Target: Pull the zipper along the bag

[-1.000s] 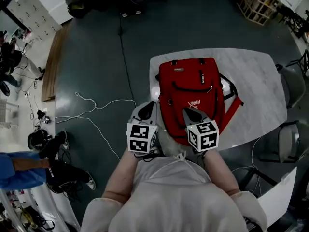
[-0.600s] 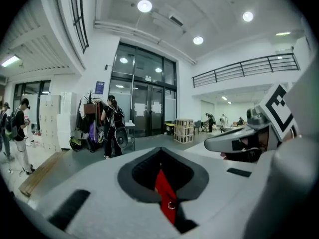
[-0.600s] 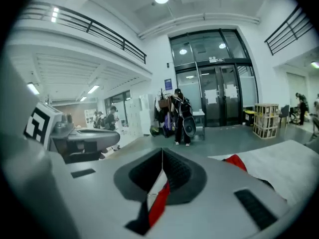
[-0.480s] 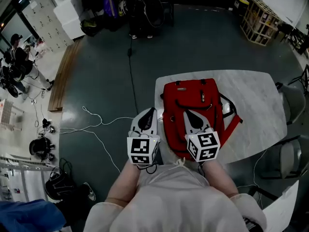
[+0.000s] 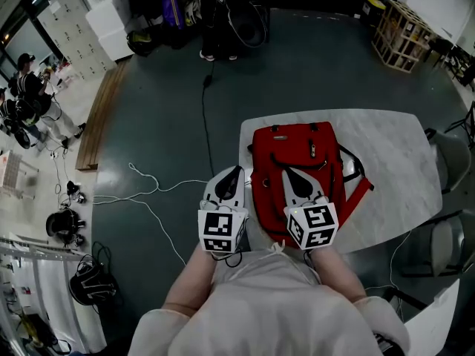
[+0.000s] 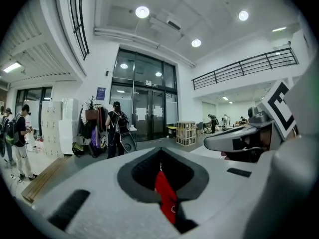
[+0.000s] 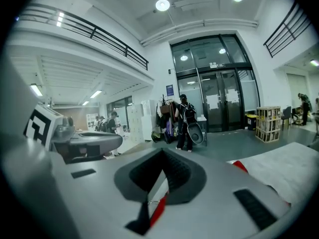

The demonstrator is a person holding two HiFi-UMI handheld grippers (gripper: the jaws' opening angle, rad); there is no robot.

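A red backpack [image 5: 300,154] lies flat on the white marble table [image 5: 401,162], straps trailing to the right. A black curved zipper line [image 5: 278,160] crosses its front pocket. My left gripper [image 5: 236,170] hovers shut over the table's left edge, just beside the bag. My right gripper [image 5: 288,170] is shut too, above the bag's near front, holding nothing. In the left gripper view the closed jaws meet at the left gripper [image 6: 160,151], with red fabric [image 6: 166,195] showing below. In the right gripper view the right gripper [image 7: 163,153] is closed over a strip of table and red bag [image 7: 158,210].
White cords [image 5: 148,180] and a black cable [image 5: 206,117] run over the dark floor left of the table. Grey chairs [image 5: 453,154] stand at the table's right. A wooden crate [image 5: 401,24] is at the back right. People stand by the glass doors [image 6: 117,128].
The head view has tilted, so table and bag sit slightly lower in frame. A person in blue at the lower left is gone from view. Both grippers keep their places, still closed.
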